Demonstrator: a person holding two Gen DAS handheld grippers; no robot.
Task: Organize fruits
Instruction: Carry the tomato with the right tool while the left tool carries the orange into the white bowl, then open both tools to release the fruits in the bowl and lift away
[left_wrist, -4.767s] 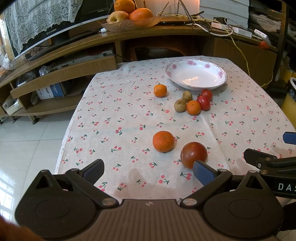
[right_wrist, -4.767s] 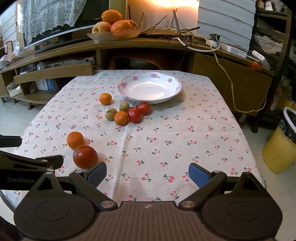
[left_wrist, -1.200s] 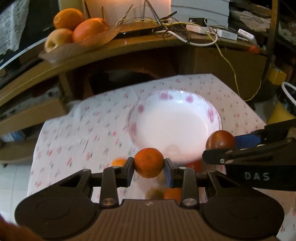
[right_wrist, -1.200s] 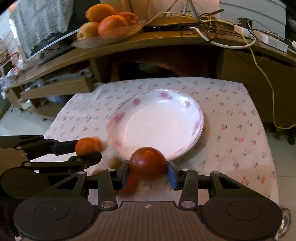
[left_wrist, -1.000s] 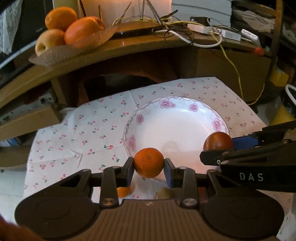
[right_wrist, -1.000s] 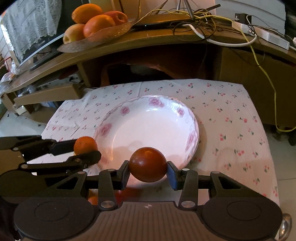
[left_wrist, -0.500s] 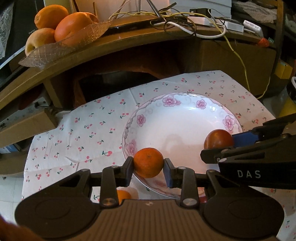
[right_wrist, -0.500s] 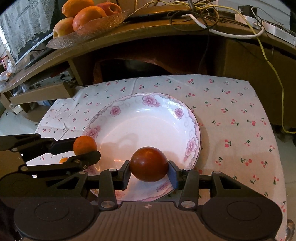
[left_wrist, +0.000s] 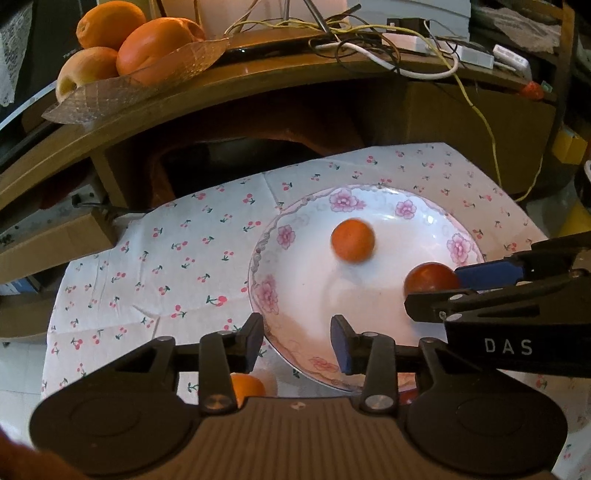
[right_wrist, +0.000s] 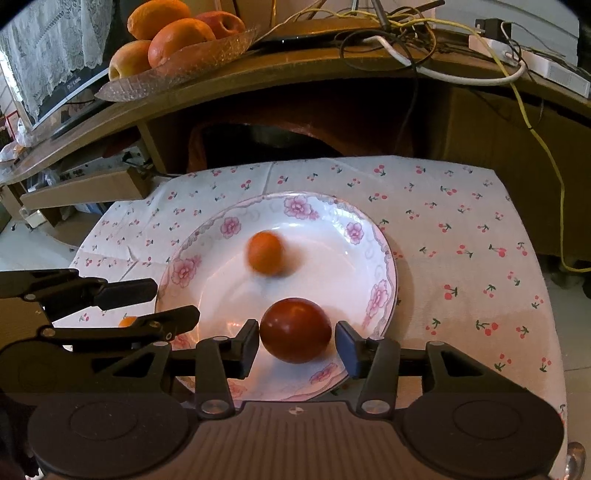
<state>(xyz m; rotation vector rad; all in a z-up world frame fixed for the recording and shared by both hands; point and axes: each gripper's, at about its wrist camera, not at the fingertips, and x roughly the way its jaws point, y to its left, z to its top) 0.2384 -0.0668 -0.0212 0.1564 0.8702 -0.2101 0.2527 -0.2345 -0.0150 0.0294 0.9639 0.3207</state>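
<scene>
A white plate with pink flowers (left_wrist: 291, 266) (right_wrist: 373, 236) sits on the cherry-print tablecloth. An orange mandarin (left_wrist: 352, 240) (right_wrist: 266, 253) lies blurred inside the plate, free of any gripper. My left gripper (left_wrist: 297, 341) is open and empty over the plate's near rim. A dark red apple (right_wrist: 295, 330) (left_wrist: 430, 278) sits in the plate between the jaws of my right gripper (right_wrist: 297, 345). Those jaws stand slightly apart from the apple, with a small gap on the right side.
Another mandarin (left_wrist: 245, 387) lies on the cloth behind my left gripper. A wooden shelf unit (left_wrist: 258, 92) stands right behind the table, with a glass dish of large fruit (right_wrist: 177, 33) and tangled cables (right_wrist: 424, 44) on top.
Both grippers have opened. The mandarin has left my left gripper and rolled forward into the plate. The apple has dropped from my right gripper onto the plate.
</scene>
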